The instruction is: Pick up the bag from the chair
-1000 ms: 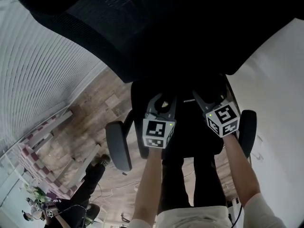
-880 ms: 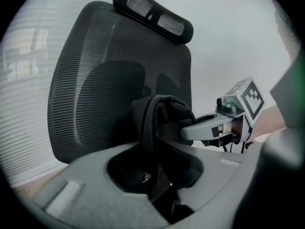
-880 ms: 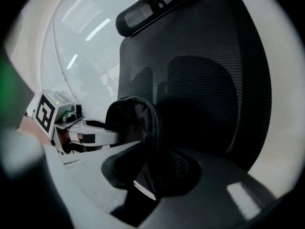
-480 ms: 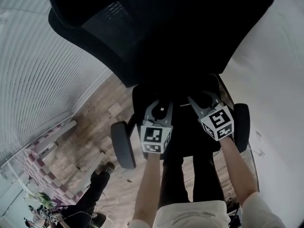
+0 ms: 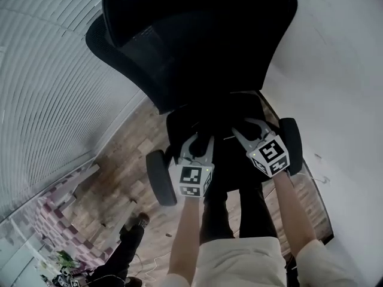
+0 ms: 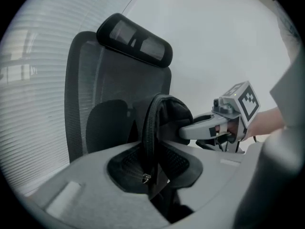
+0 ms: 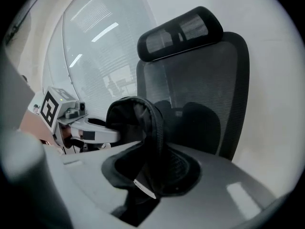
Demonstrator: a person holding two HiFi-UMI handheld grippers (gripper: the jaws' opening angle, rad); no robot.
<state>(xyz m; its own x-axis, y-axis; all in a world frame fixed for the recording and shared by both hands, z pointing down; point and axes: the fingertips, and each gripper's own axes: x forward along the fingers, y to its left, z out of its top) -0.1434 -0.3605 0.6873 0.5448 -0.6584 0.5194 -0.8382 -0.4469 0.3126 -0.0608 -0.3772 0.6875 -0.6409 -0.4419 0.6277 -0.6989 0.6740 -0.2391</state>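
The left gripper (image 5: pixel 201 139) is clenched on the zipped edge of the black bag (image 6: pixel 164 120). The right gripper (image 5: pixel 246 126) grasps the same bag from the other side, its jaws pinching the dark fabric. The bag stands upright between the two grippers, over the front of the black mesh office chair (image 5: pixel 191 46), before the backrest and lower than the headrest (image 6: pixel 135 38). Whether it touches the seat cannot be told.

Left claw (image 5: pixel 200 139) and right claw (image 5: pixel 249 128), held forward side by side, each clamp the bag (image 6: pixel 167 119).
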